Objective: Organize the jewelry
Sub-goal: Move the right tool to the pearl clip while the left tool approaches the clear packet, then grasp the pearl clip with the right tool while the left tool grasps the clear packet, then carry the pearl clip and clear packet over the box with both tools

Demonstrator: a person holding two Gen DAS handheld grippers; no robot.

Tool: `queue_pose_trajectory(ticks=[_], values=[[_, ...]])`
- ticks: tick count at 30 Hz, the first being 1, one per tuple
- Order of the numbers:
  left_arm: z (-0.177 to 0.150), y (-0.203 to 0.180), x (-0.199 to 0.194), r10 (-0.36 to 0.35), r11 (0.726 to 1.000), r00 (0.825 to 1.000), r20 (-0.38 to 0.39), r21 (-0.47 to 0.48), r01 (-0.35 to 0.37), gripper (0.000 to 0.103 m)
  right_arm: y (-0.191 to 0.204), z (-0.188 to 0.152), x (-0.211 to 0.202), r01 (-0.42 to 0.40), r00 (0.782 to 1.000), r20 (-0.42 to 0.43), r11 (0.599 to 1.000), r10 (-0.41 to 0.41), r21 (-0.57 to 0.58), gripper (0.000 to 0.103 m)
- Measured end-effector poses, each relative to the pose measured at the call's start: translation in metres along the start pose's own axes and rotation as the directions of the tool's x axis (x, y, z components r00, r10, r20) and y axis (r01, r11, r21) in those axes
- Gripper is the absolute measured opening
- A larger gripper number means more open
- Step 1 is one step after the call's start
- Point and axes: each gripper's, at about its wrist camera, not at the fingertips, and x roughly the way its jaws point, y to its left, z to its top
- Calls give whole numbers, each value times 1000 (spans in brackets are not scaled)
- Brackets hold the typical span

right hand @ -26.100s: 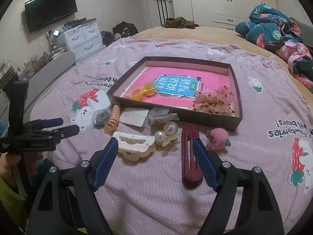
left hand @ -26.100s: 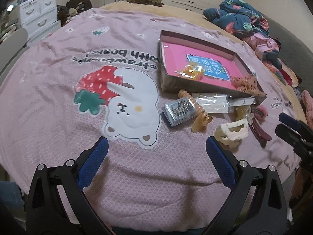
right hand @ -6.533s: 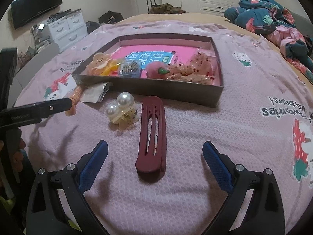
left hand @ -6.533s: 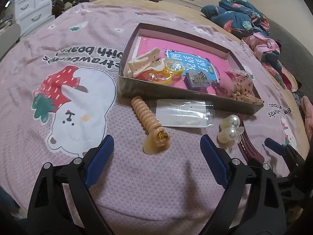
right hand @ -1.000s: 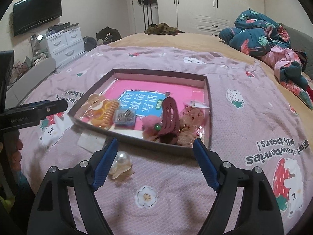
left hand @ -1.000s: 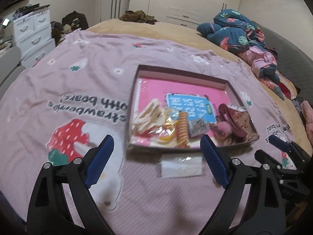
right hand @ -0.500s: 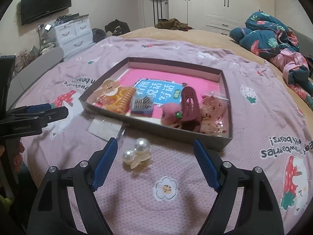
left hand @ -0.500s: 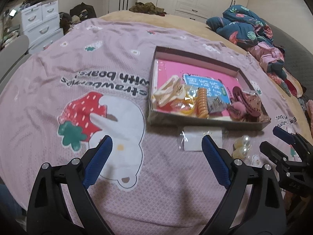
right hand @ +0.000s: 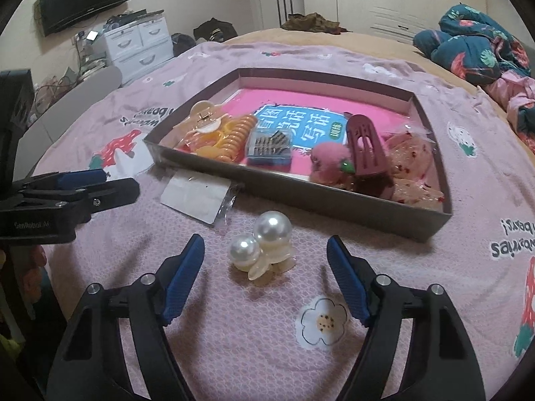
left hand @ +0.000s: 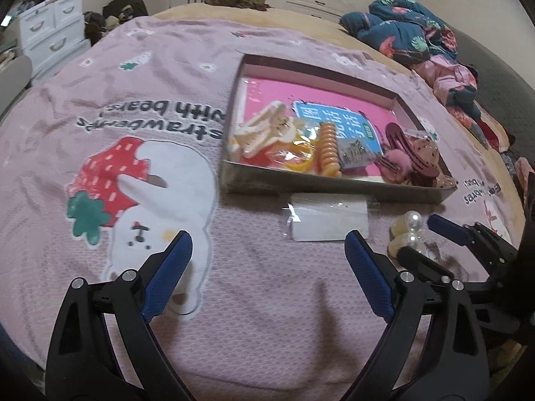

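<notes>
Pearl clip (right hand: 264,250) btwn right tongs (right hand: 265,260), just closing, no contact; left tongs (left hand: 267,260) apart.

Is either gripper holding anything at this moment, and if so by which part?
Nothing is held. The left gripper is open over bare blanket; the right gripper, jaws just closing, brackets the pearl clip without touching.

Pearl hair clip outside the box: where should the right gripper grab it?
Grip the cream claw body under the pearls, not the round pearls, which would likely slip. The pearl hair clip lies centred ahead of the open right gripper; come from the near side, one finger each side.
</notes>
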Motion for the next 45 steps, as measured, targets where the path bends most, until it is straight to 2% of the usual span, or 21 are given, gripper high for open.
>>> queue_pose_trajectory(ticks=[3,5,10,16,22,26,33,45], values=[[2,-5,7,-8,1000,1000,-15,7,8,85,-2,-1,8,-11,1000,-23,1000,11,2,60],[2,-9,11,-19,1000,999,-25,13,20,85,-5,-2,14,-29,999,-40,1000,30,7,43],[7,-23,25,-44,999,998,-51,23,45,85,-11,-5,9,-48,998,-30,999,48,3,43],[10,-41,42,-73,997,994,-77,32,76,85,-33,-7,-3,-10,1000,-14,999,11,50,43],[11,-51,53,-39,998,996,-83,44,43,85,-54,-9,-13,17,1000,-2,997,-17,80,43],[10,-54,57,-17,998,996,-83,61,22,78,-58,-11,-20,19,1000,6,996,-19,87,43],[7,-54,43,-33,996,996,-79,78,39,75,-57,-10,-30,14,1000,19,996,-16,89,43],[19,-36,-5,-48,998,999,16,38,47,75,-41,1,-46,-9,998,56,999,6,45,43]])
